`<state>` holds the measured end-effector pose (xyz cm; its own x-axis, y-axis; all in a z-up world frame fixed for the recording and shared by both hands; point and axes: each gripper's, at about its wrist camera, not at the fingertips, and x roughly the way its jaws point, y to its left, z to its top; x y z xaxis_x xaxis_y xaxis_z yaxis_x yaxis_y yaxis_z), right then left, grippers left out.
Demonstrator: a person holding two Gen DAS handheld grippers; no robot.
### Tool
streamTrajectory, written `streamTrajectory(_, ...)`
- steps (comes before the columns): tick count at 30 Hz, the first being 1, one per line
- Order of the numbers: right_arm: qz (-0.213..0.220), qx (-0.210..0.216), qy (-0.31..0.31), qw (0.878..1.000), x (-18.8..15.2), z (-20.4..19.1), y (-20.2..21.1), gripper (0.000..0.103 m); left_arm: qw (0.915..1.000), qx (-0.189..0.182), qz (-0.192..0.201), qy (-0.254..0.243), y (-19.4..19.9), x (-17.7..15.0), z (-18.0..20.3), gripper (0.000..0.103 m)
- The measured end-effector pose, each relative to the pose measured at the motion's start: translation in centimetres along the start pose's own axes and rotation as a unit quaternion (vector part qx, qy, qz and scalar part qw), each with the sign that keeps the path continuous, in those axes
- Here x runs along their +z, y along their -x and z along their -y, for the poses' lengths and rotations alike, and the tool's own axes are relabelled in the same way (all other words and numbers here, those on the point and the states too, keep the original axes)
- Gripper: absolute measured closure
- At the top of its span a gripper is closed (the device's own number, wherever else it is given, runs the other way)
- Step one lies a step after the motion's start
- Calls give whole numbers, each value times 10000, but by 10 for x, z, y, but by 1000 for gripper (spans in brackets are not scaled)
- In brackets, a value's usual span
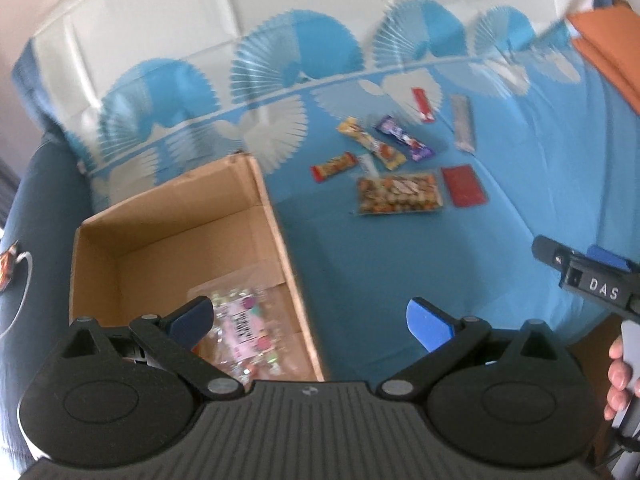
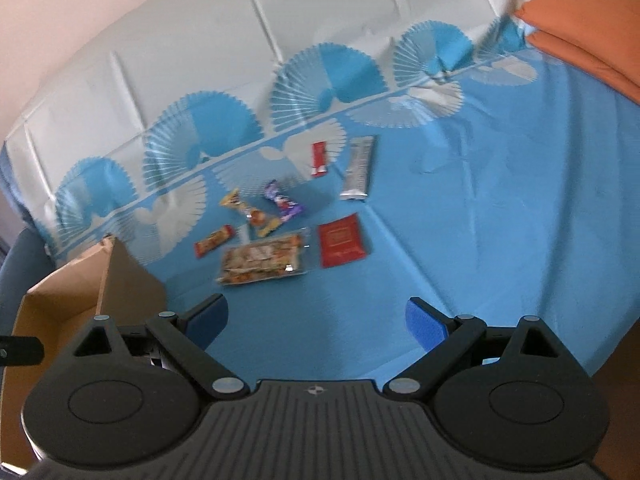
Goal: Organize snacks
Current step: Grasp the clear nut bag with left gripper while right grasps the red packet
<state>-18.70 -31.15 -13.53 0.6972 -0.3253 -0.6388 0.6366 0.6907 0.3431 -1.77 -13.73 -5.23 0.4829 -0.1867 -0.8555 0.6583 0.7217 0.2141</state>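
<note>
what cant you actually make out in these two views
- Print on the clear pink-labelled candy bag in the brown cardboard box: blurred, and the left gripper finger covers part of it in the left wrist view.
- Inside of the box in the right wrist view: cut off by the edge and the right gripper body.
- Brand names on the small snack wrappers, such as the flat red packet: too small and blurred in both views.
</note>
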Motion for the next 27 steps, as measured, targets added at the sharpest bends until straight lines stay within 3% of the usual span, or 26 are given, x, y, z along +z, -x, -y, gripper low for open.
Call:
streamTrajectory(14, -235, -286, -12, 9993, 12, 41, -47, 7, 9976, -177, -473, -473, -71, 37, 50, 0)
streamTrajectory(22, -345, -532, 241, 9977, 21, 56, -96, 7, 9920, -110, -907, -866, -136, 63, 78, 0)
streamTrajectory(27, -445, -526, 408, 9968, 27, 63, -120, 7, 9876, -276, -1008, -1167, -168, 79, 92, 0)
